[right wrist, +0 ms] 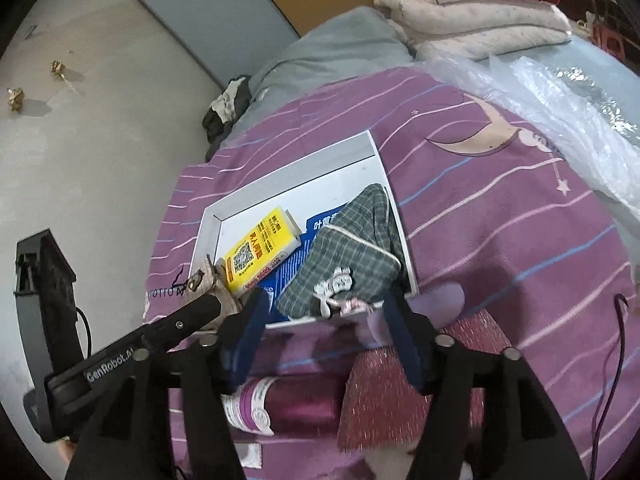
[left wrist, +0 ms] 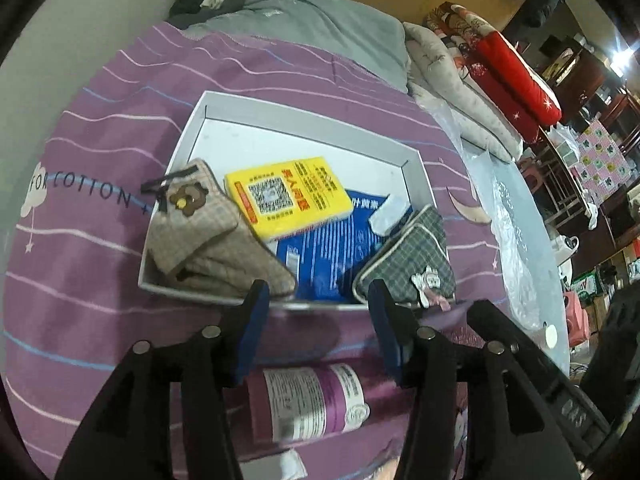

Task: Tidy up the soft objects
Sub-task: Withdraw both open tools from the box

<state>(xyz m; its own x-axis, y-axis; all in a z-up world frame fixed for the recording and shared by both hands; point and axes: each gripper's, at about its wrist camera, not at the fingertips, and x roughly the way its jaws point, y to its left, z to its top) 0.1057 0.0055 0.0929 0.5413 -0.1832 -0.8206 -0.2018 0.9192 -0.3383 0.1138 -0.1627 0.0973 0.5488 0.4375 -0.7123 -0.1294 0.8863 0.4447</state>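
A white box (left wrist: 304, 122) lies on the purple striped bedspread. It holds a beige checked pouch (left wrist: 208, 240) with a bear patch at the left, a yellow packet (left wrist: 288, 196), a blue packet (left wrist: 324, 252) and a grey-green plaid pouch (left wrist: 412, 264) at the right. My left gripper (left wrist: 318, 296) is open and empty over the box's near edge. My right gripper (right wrist: 324, 304) is open and empty, just in front of the plaid pouch (right wrist: 352, 260). A purple-labelled bottle (left wrist: 308, 400) lies on the bed below both grippers. The box also shows in the right wrist view (right wrist: 296, 172).
A sparkly pink cloth (right wrist: 400, 392) lies beside the bottle (right wrist: 280, 404). Clear plastic sheeting (right wrist: 560, 104) covers the bed's right side. Folded quilts (left wrist: 480, 80) and a grey blanket (left wrist: 320, 28) are stacked at the far end. The left gripper's body (right wrist: 132, 352) crosses the right wrist view at lower left.
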